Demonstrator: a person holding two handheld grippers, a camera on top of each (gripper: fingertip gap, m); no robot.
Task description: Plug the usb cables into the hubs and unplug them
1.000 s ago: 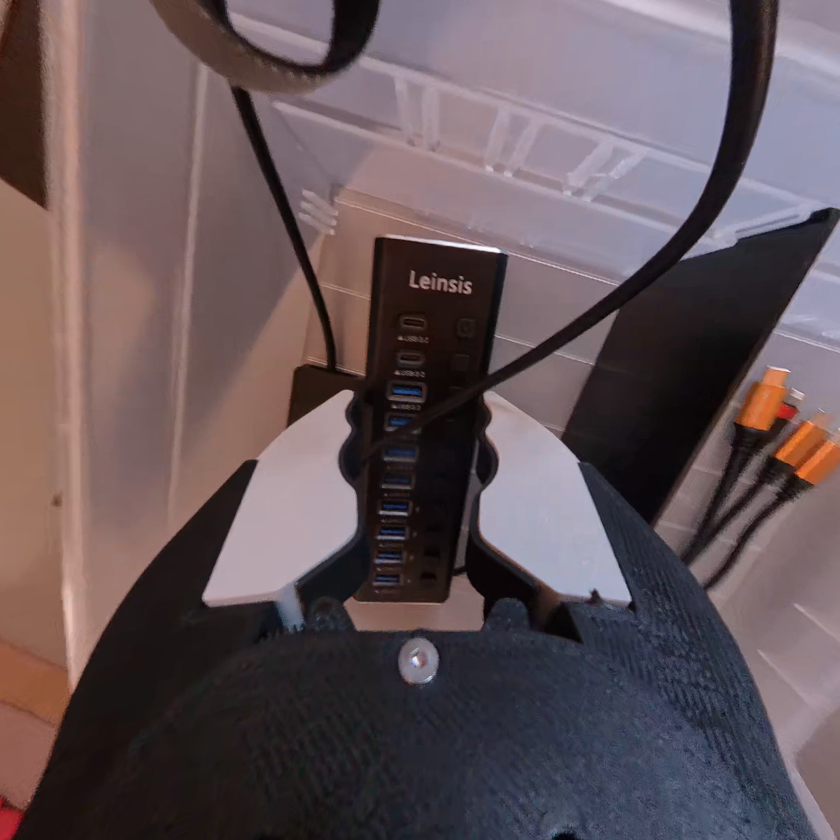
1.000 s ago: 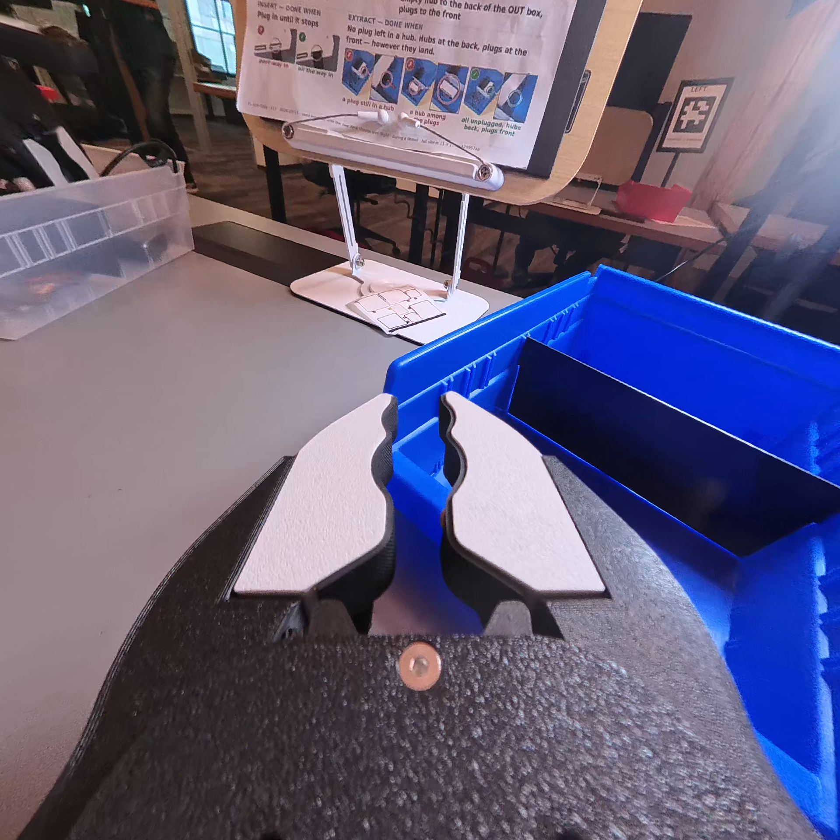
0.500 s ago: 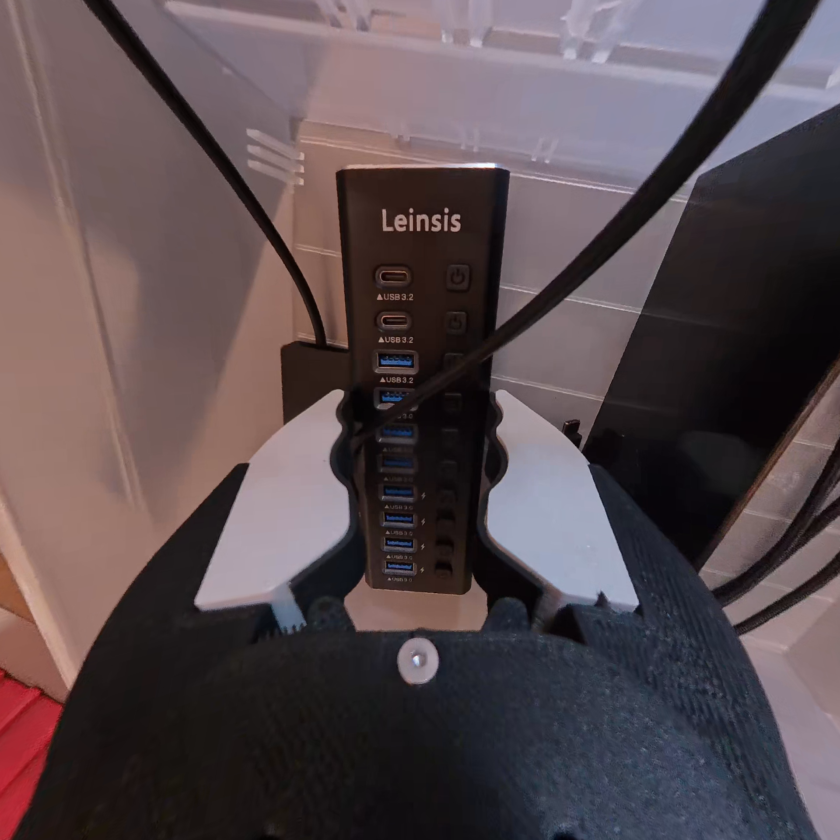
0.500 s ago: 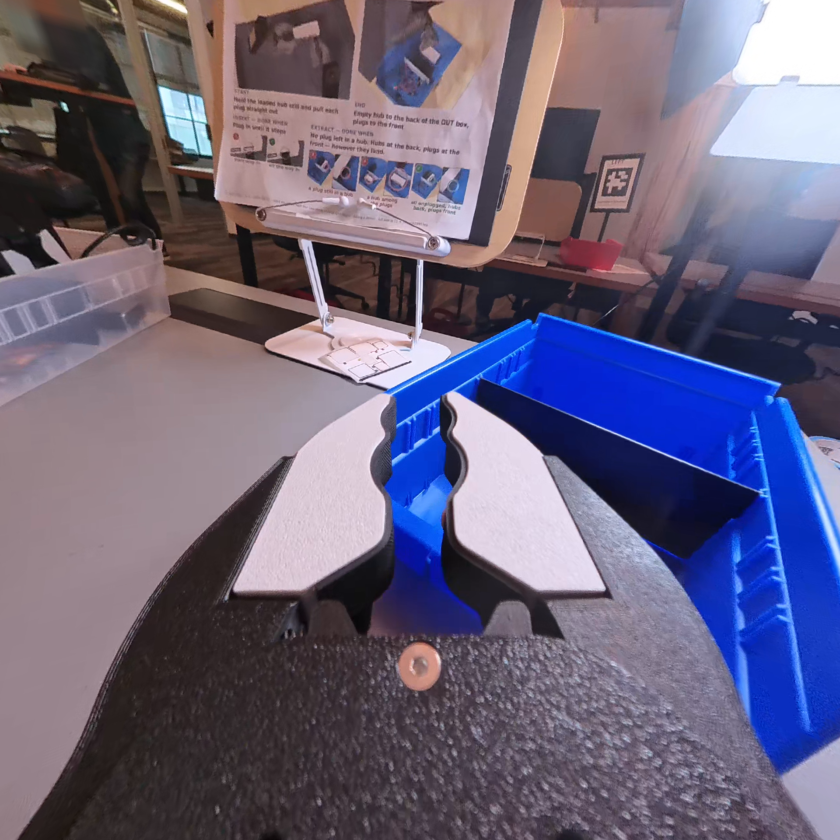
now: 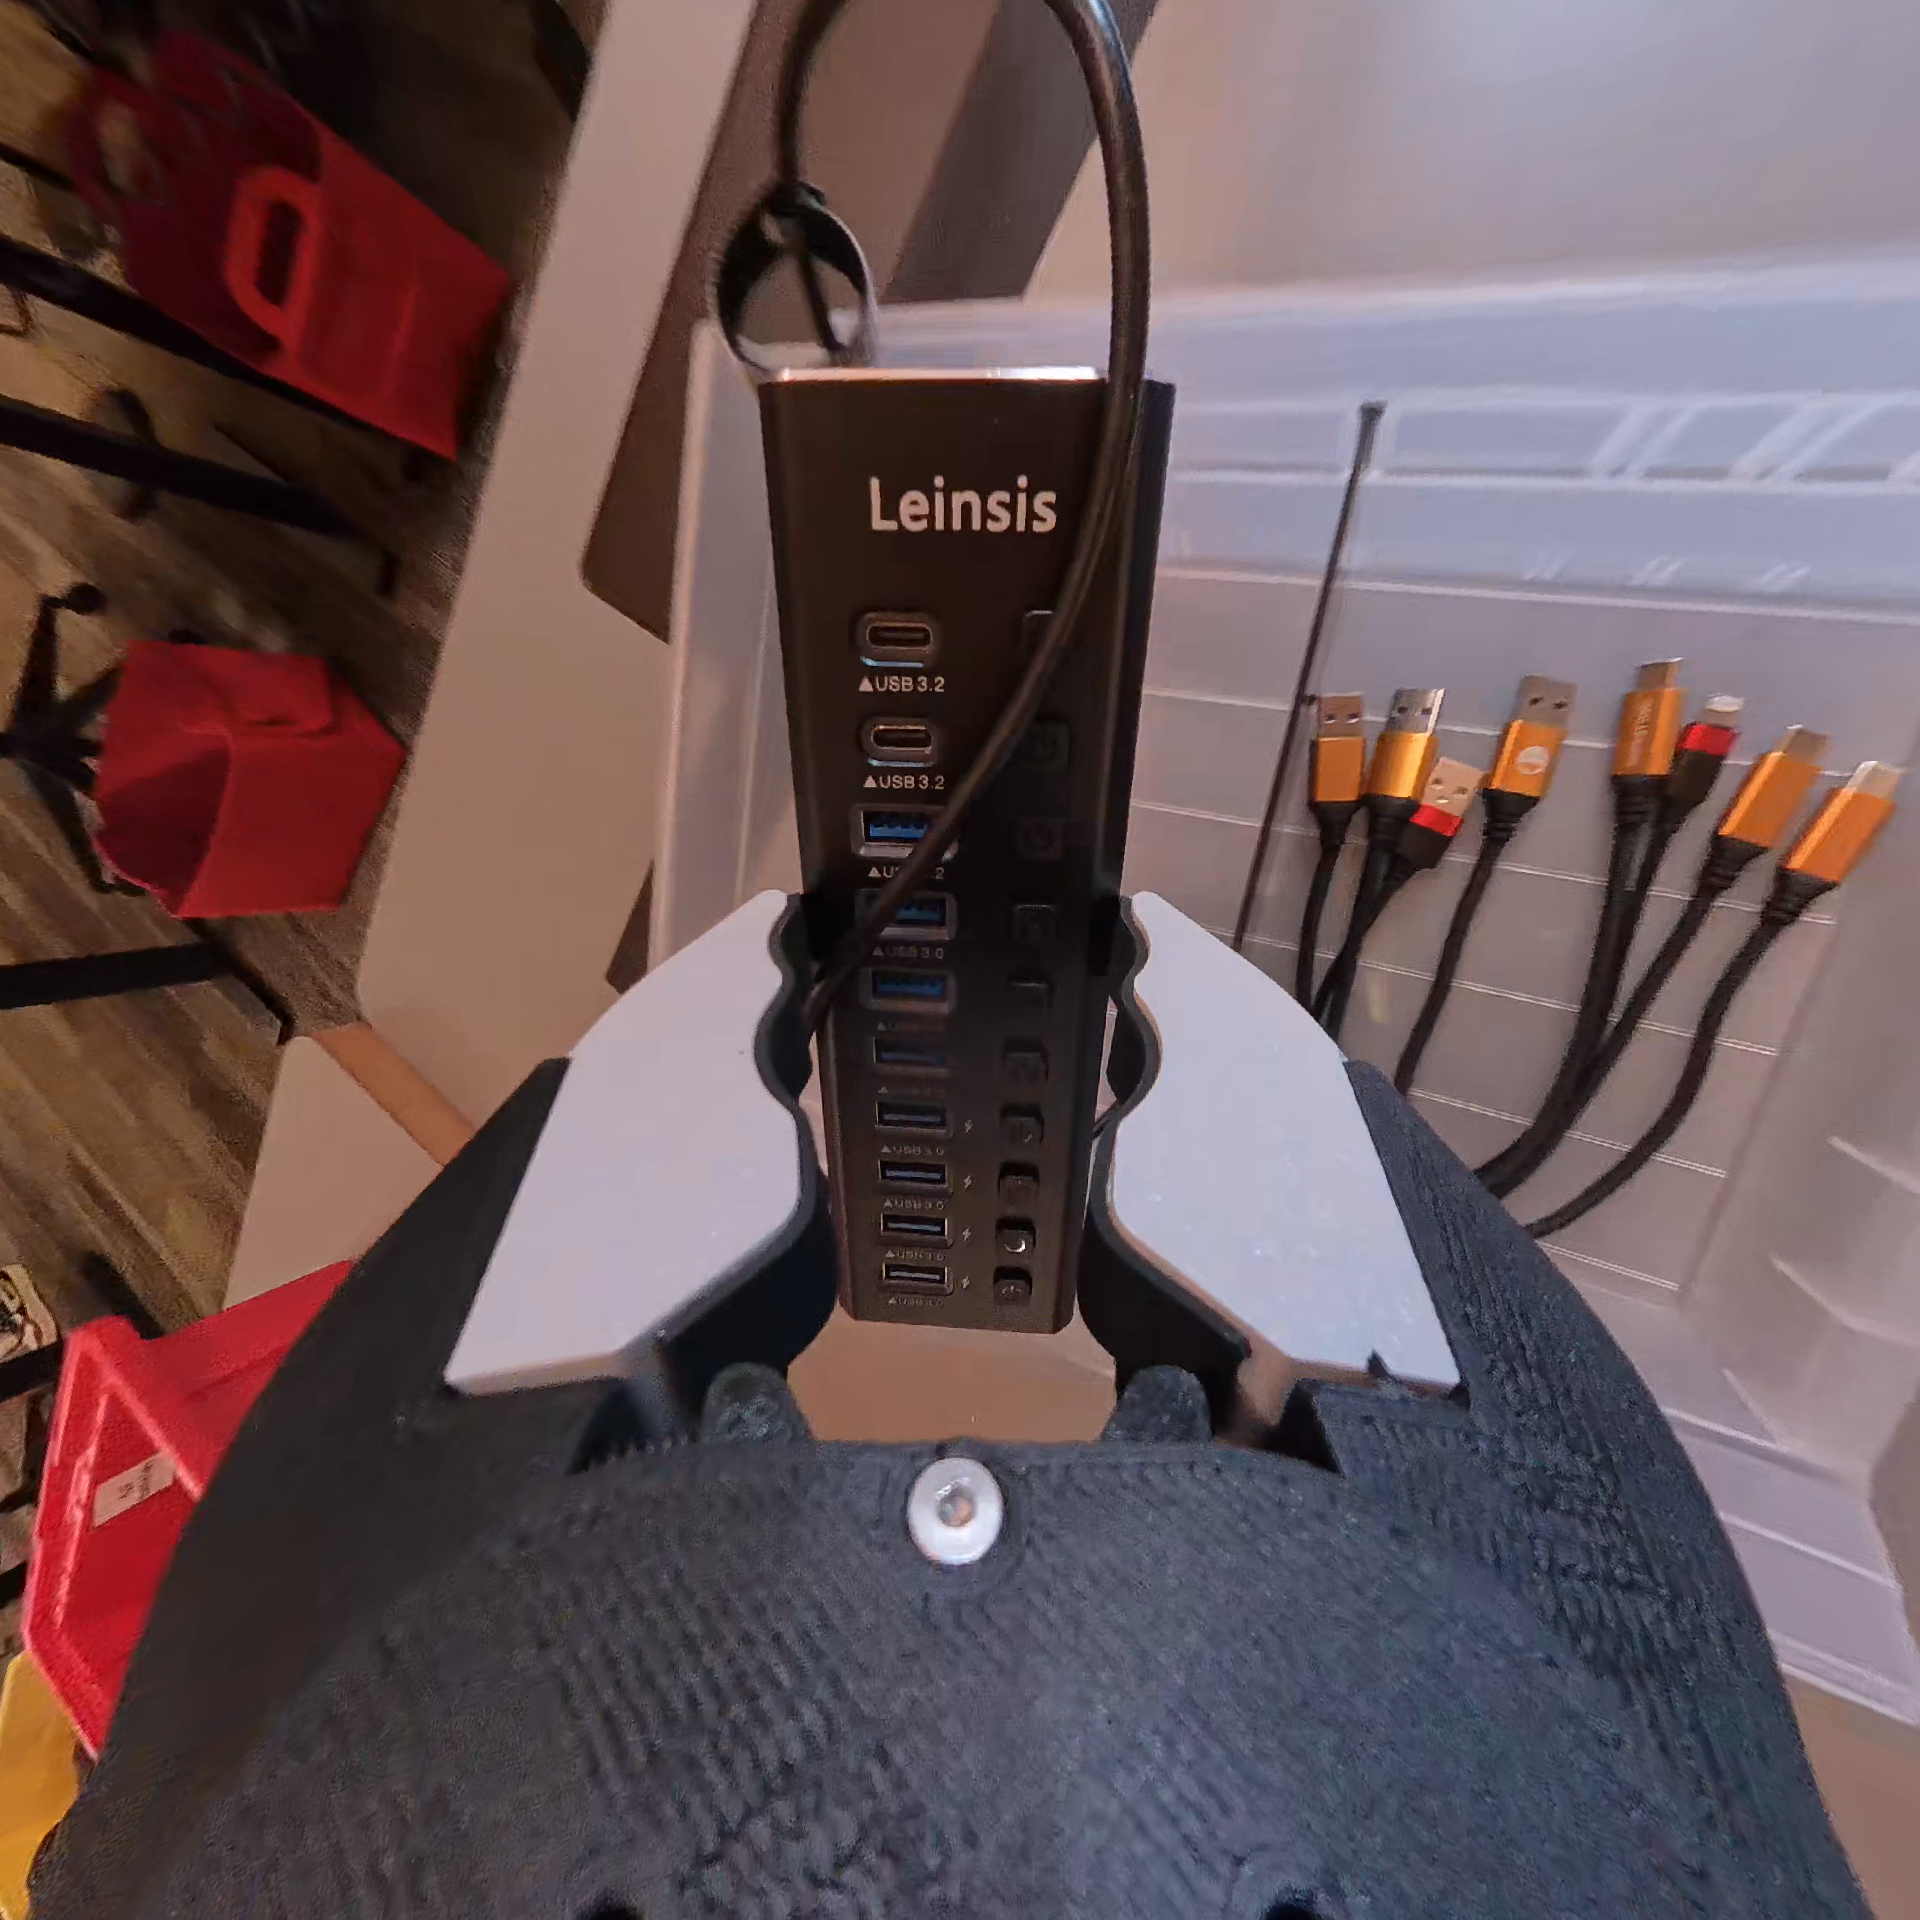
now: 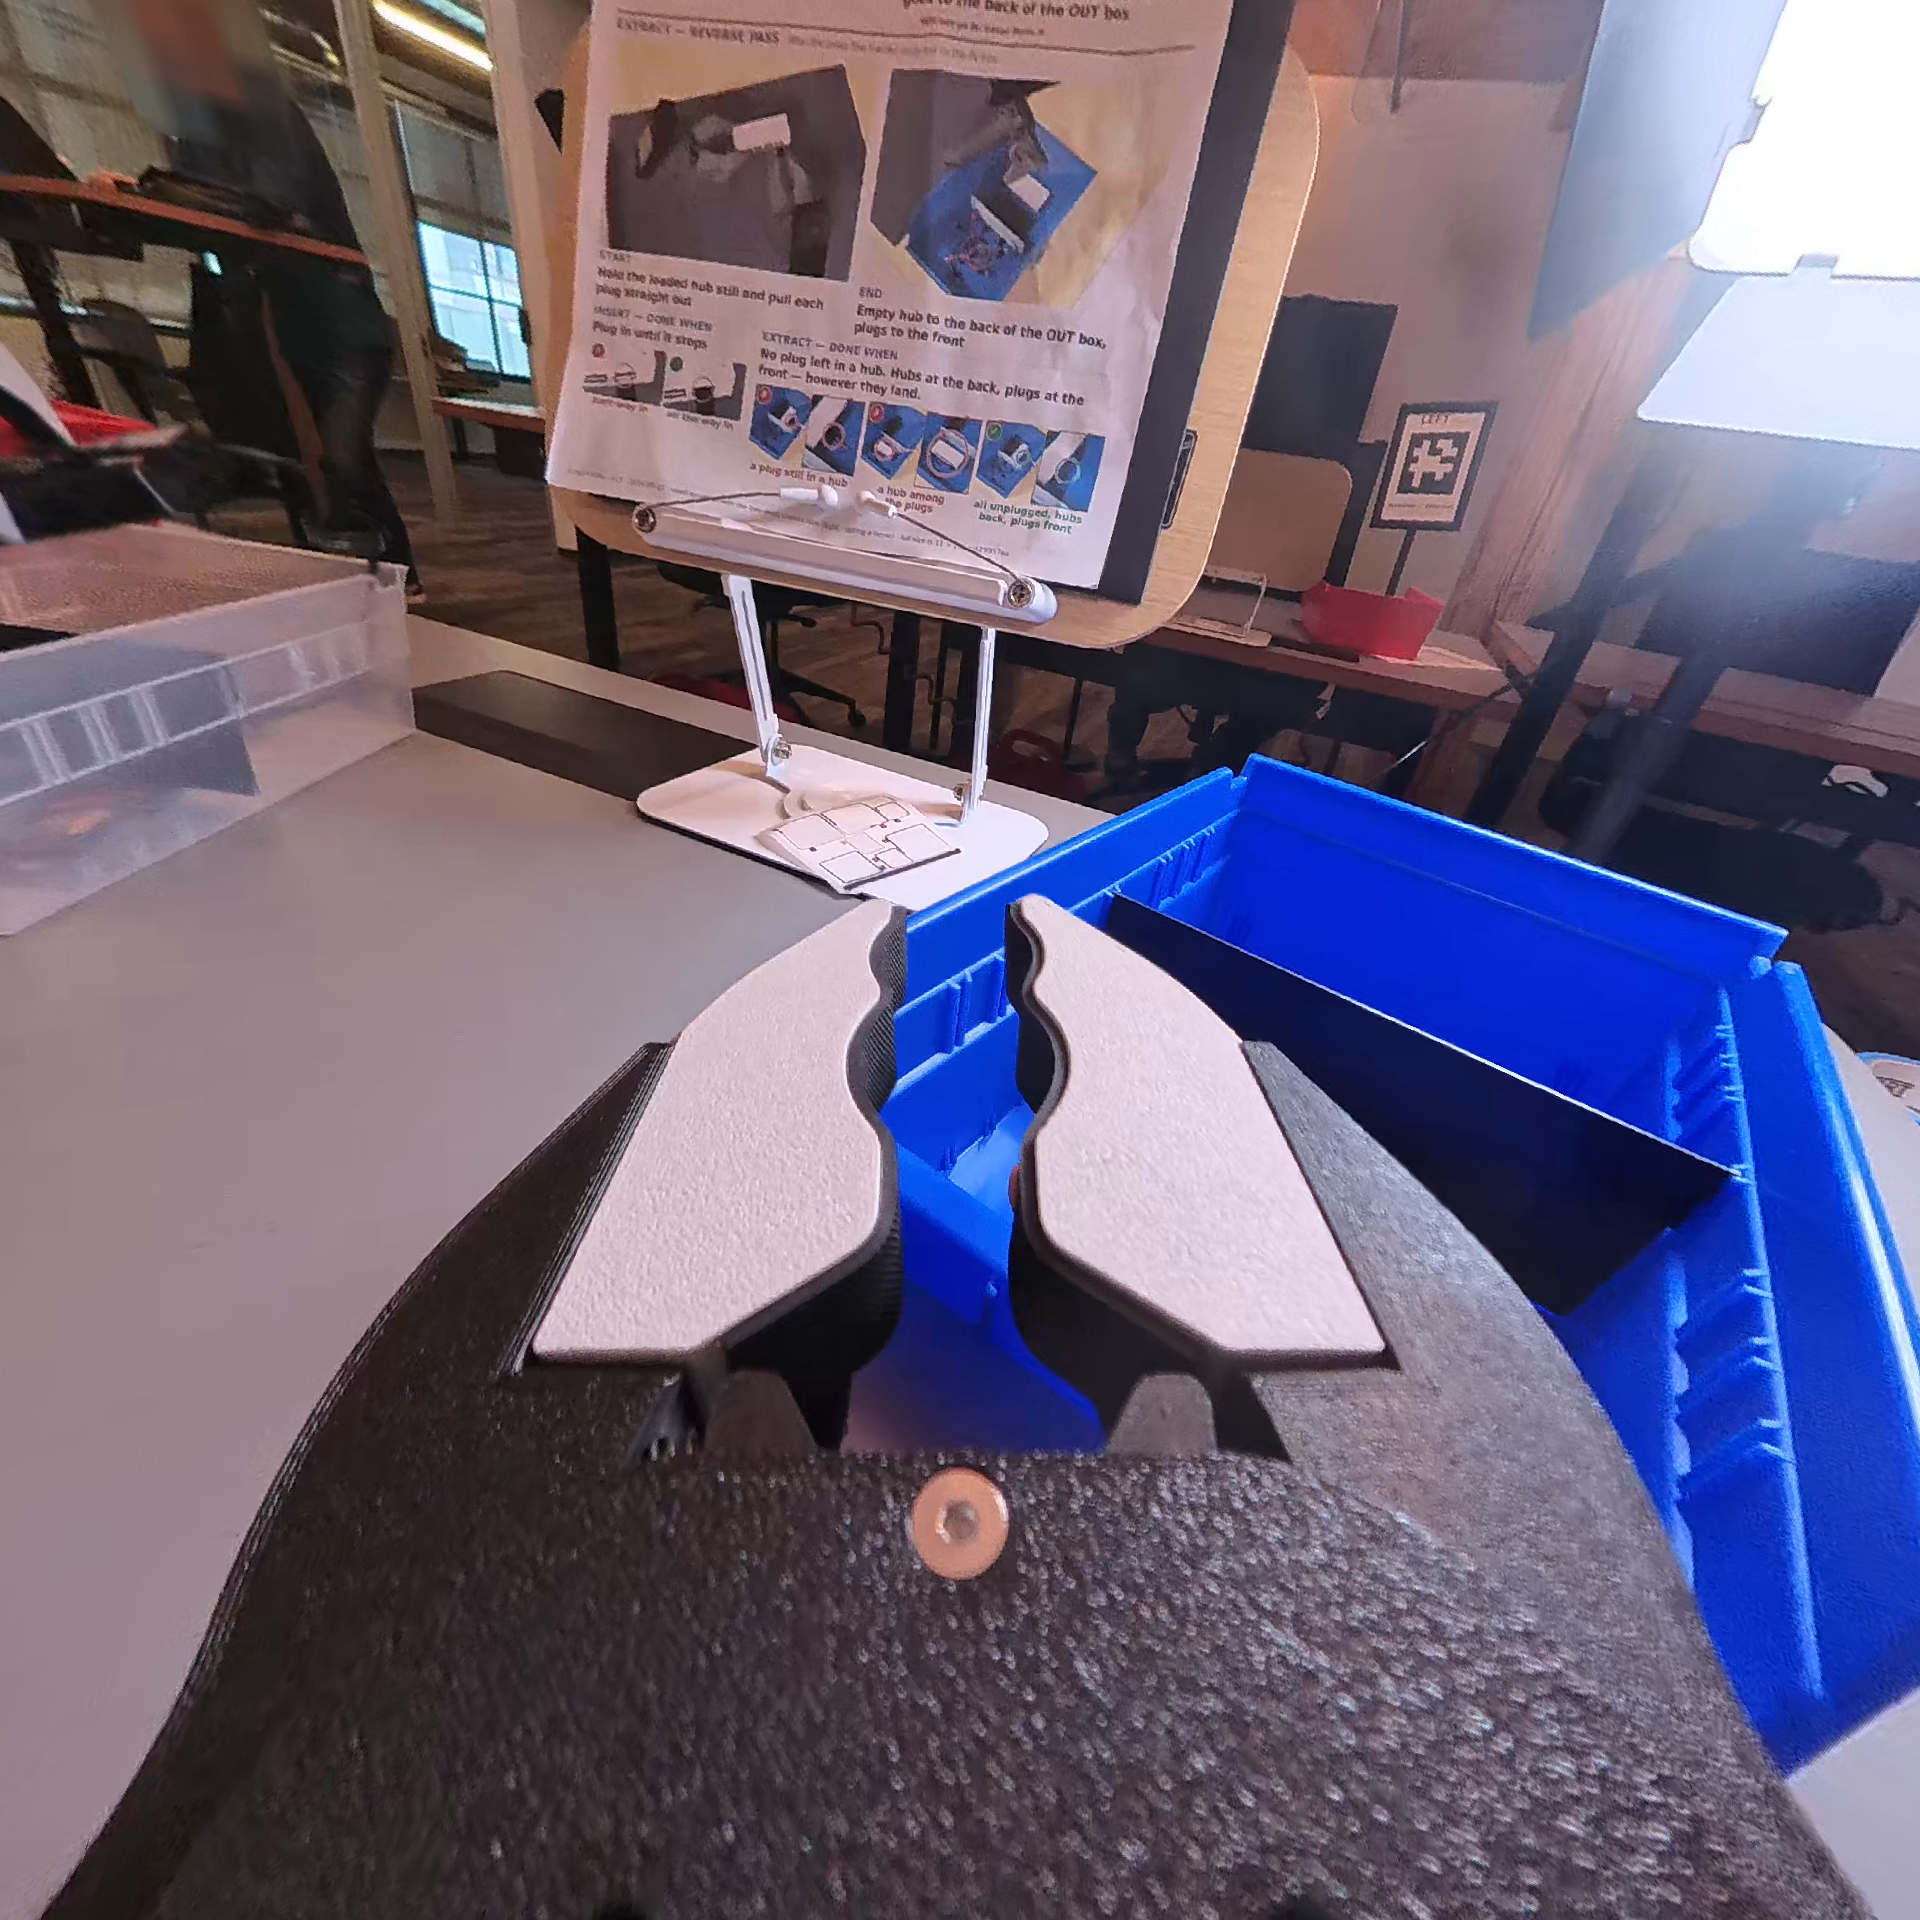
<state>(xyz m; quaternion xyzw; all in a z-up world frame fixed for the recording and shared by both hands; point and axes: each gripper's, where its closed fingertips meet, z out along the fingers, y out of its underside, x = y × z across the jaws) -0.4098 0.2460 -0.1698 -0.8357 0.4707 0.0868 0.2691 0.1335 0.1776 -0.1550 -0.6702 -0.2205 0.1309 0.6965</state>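
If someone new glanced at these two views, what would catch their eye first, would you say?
Probably the tall black hub clamped in the left gripper, its own black cable looping across its ports. Next, the orange and red plugs lying in the clear bin to its right, and the bright blue bin beyond the right gripper.

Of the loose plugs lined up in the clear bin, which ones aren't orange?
Two red-shelled plugs: one third from the left, between orange ones, and a second further right, beside a tall orange plug. Every other shell in the row is orange.
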